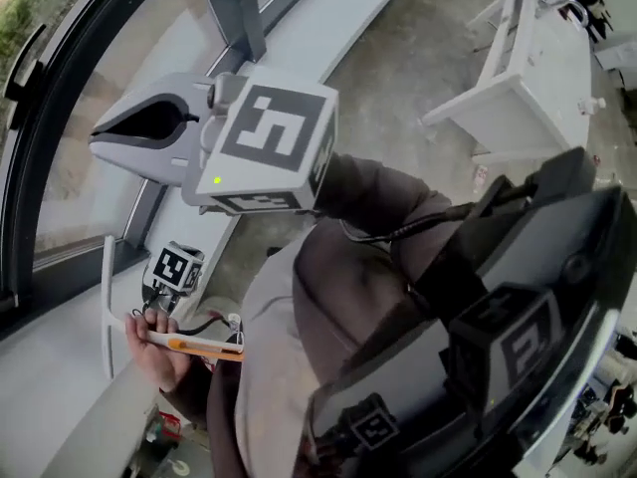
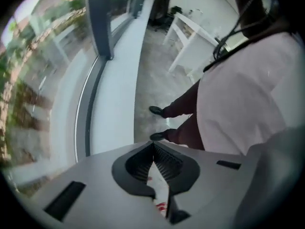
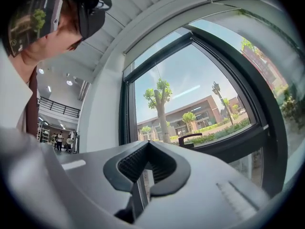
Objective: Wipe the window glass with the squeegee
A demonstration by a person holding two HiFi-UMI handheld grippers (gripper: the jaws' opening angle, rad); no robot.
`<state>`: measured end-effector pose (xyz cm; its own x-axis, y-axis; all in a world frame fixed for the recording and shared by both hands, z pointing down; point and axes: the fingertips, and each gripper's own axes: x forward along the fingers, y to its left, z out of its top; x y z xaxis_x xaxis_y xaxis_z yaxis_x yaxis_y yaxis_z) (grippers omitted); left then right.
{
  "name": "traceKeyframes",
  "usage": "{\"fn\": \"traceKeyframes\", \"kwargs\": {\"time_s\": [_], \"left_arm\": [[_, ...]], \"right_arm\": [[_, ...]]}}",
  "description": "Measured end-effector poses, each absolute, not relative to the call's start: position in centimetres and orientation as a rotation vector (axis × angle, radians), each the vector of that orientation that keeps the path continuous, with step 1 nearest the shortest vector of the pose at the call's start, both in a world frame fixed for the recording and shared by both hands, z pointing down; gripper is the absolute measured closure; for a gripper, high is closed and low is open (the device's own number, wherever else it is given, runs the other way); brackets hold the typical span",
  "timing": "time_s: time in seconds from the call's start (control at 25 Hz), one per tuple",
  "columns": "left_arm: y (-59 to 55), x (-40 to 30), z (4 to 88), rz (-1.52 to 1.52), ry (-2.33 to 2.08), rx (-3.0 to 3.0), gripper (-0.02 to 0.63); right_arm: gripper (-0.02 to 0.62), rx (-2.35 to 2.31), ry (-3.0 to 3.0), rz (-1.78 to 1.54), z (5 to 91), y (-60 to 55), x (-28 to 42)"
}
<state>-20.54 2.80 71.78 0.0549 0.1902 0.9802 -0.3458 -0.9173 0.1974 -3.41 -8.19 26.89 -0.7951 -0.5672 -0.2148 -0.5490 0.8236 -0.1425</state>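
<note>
One squeegee (image 1: 189, 346) is seen low beside the window glass (image 1: 85, 177), gripped by a hand (image 1: 149, 352). Its blade runs parallel to the glass and its handle points away from it. Two grippers are counted: the left gripper (image 2: 153, 145) and the right gripper (image 3: 148, 143), both with fingers closed on nothing.

Grey concrete floor (image 1: 398, 78), white table (image 1: 518, 78), dark-framed window (image 1: 40, 147).

Right hand-held gripper (image 1: 100, 137) is up high, jaws drawn together, nose aimed at the window glass (image 1: 90, 182). Lower left, the left hand-held gripper (image 1: 169, 279) points down over the white sill (image 1: 55, 371). The squeegee (image 1: 189, 345), 1 white blade and an orange-striped handle, lies against the hand (image 1: 154, 352) there.
</note>
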Motion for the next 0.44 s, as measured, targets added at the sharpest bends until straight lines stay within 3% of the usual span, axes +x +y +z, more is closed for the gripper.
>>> {"fn": "traceKeyframes", "kwargs": {"time_s": [0.2,0.44], "left_arm": [[2.7,-19.2,72.4,2.114,0.141,2.05,0.604],[9.9,-20.2,73.0,1.885,0.225,1.773,0.604]], "right_arm": [[0.594,-0.877,2.786,-0.144,28.4,-8.6,-4.0],[0.594,-0.91,2.786,-0.161,29.0,-8.9,-3.8]]}}
